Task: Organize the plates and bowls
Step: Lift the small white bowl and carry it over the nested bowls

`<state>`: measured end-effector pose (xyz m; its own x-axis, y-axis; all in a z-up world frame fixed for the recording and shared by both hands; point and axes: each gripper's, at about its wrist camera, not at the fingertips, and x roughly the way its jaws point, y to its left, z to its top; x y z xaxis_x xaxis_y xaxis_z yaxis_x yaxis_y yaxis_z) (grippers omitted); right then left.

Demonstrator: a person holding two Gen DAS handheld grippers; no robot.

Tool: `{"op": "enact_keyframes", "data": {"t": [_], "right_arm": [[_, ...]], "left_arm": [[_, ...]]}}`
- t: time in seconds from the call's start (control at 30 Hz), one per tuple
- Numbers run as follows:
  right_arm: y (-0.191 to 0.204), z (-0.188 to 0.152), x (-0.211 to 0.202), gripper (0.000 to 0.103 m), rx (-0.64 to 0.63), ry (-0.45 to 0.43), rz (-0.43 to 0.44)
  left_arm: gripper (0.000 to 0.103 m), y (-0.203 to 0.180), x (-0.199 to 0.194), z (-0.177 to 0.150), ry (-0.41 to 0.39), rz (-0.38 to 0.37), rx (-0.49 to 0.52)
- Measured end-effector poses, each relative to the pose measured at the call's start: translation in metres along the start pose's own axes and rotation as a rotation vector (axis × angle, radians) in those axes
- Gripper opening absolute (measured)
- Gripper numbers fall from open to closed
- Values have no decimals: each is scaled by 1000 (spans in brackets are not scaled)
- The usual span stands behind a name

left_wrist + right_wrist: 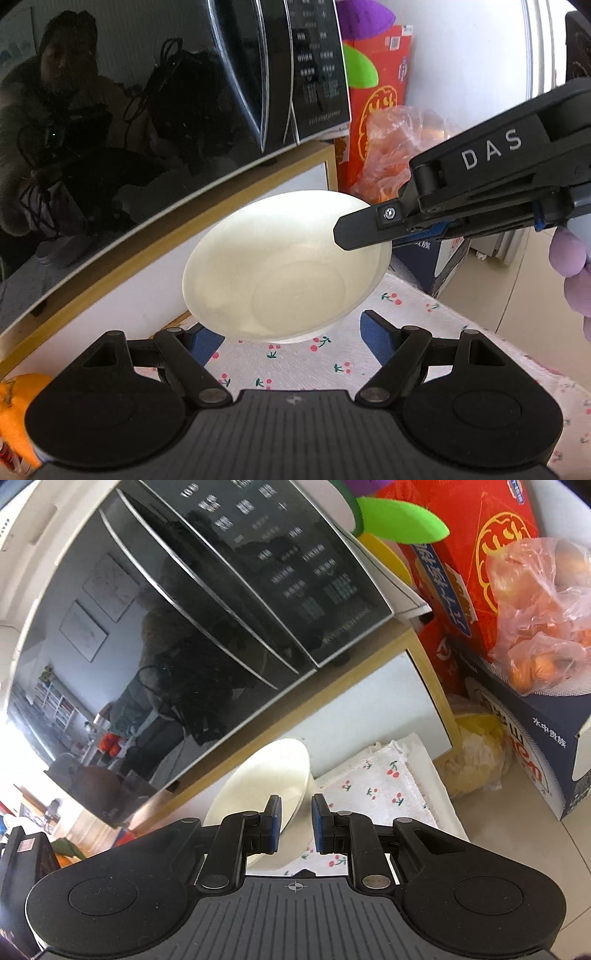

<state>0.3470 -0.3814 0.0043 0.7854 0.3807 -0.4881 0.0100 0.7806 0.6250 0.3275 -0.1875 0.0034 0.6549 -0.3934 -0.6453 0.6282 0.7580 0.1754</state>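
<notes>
White bowl (pixel 280 269): tilted above the cherry-print cloth (pixel 325 354), before the microwave (pixel 147 92).
Right gripper (pixel 294 825): angled down, clamped on its rim.
Left gripper (pixel 291 336): jaws apart, seemingly just beneath the bowl.

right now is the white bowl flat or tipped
Tipped: the white bowl hangs tilted, its rim pinched by the right tongs.

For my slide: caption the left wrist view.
Right gripper lifts a tilted white bowl by its rim above the cherry-print cloth.
</notes>
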Motion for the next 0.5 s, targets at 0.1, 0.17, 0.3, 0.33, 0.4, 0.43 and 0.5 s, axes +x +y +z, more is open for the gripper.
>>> {"op": "enact_keyframes", "data": {"t": [0.1,0.17,0.3,0.33,0.4,0.43,0.5], "right_arm": [[11,-1,-11,17,-15,0,1],[19,-1,-19,17,-25,-1,1],[36,-2,-36,17,-47,-7,-2],[40,-2,-40,17,-54,-9,-3],[47,-4,-48,17,-66,-11,-4],[51,-5,-52,17,-71,-12,-6],[58,-8,-60,17,-81,-11,-11]], "left_arm": [[77,-1,-13,3,-10,9,-11],[77,0,-23,4,-17,12,-23],[77,-2,-41,8,-33,20,-40],[77,-3,-45,8,-37,22,-43],[77,-2,-54,8,-40,25,-52],[77,-3,-58,8,-42,28,-53],[77,-5,-66,8,-46,35,-55]]}}
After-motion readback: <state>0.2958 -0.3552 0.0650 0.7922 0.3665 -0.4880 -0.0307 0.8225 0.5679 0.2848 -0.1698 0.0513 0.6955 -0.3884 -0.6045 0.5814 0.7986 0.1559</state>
